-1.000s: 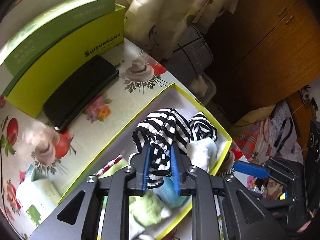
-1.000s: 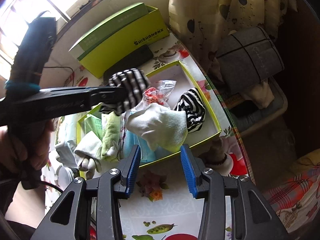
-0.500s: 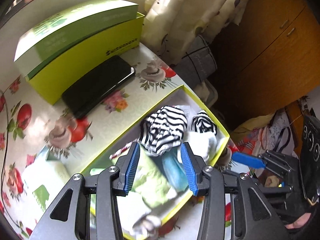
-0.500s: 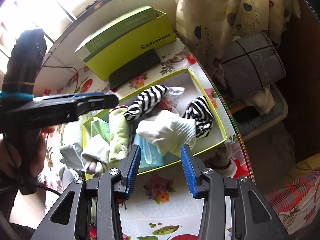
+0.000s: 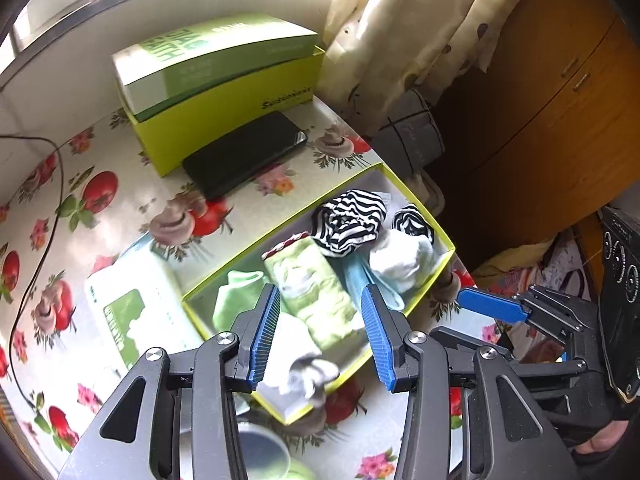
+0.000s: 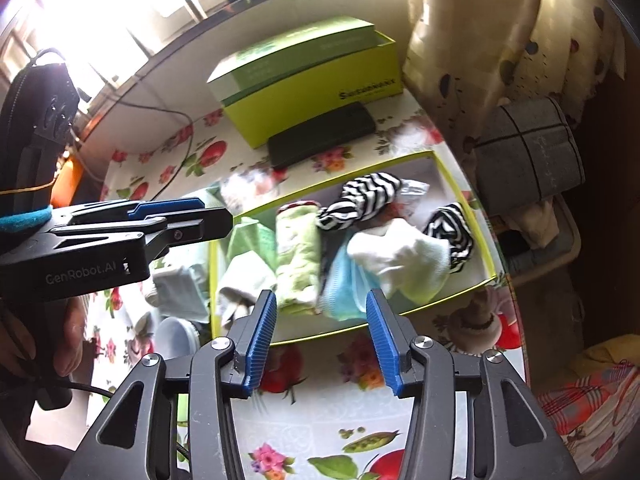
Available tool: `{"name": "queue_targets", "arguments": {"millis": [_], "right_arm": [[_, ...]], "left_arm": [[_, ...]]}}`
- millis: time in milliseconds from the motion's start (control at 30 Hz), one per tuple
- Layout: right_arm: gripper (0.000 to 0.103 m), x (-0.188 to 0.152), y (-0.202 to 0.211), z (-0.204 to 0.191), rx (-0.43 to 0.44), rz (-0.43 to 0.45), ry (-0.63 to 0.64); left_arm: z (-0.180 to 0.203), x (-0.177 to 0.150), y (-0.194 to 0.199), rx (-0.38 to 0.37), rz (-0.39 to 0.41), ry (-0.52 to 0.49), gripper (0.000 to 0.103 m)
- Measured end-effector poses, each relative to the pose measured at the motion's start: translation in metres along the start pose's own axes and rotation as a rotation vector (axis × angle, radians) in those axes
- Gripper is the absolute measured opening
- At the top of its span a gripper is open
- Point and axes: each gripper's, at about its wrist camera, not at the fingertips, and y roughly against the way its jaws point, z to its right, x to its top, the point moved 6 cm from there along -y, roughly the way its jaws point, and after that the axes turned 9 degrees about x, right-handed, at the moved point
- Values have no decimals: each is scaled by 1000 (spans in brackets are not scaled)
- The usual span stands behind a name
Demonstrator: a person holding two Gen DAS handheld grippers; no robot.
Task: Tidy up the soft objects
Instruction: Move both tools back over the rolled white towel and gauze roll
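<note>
A shallow yellow-green box (image 5: pixel 430 280) on the flowered tablecloth holds several soft things. A black-and-white striped sock (image 5: pixel 350 224) lies at its far end beside a second striped one (image 5: pixel 412 222). A white sock (image 5: pixel 400 260), a light blue cloth (image 5: pixel 360 280) and a rolled light green towel (image 5: pixel 312 292) fill the middle. My left gripper (image 5: pixel 320 300) hangs open above the box, nothing between its fingers. My right gripper (image 6: pixel 321 300) hovers at the box's near wall (image 6: pixel 440 300); its jaws are opening and hold nothing.
A tall green carton (image 5: pixel 224 80) and a black phone (image 5: pixel 244 156) sit behind the box. A tissue pack (image 5: pixel 132 304) lies to its left, a cup (image 5: pixel 260 452) near the front. A black cable (image 5: pixel 48 208) crosses the left side. The table edge runs close along the right.
My left gripper let go of the striped sock, which now lies in the box, then opened wide and lifted back. My right gripper drew back too and widened.
</note>
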Motion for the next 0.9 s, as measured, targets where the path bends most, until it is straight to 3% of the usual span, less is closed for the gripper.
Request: {"name": "queue_targets", "arguments": {"millis": [900], "right_arm": [[52,-26,-18,-76,46,-101,100]], "left_arm": [[-47,-68,46,55,39,123,44]]}}
